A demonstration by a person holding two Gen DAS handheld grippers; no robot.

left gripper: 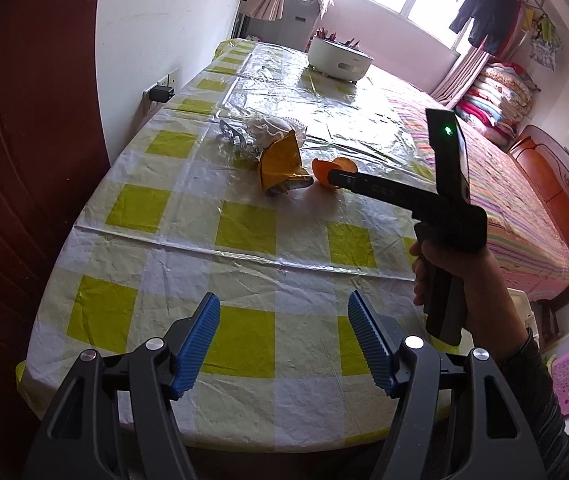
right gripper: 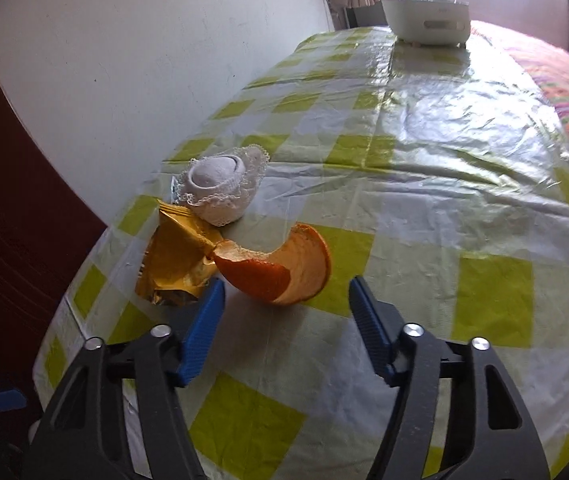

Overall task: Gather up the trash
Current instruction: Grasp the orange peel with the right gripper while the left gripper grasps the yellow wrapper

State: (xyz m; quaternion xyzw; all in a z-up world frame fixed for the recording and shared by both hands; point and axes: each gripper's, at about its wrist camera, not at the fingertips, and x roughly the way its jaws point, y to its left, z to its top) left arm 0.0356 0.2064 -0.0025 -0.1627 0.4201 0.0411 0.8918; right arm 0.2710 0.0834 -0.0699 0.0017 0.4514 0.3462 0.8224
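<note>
The curved orange citrus peel (right gripper: 280, 270), lying on the checked tabletop (right gripper: 424, 184) towards its wall-side edge, is located just ahead of the right gripper (right gripper: 286, 330), whose jaws are spread and empty, while the equally spread, empty left gripper (left gripper: 284, 344) is held well back near the front edge.

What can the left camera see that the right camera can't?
Only the left wrist view shows the person's hand holding the right gripper, a silver wrapper, a wall plug, the bed and hanging clothes.

Only the right wrist view shows the inside of the orange peel up close, and the right gripper's open blue fingers.

Both show the checked tablecloth, the gold wrapper, the white lacy thing and the white pot.
</note>
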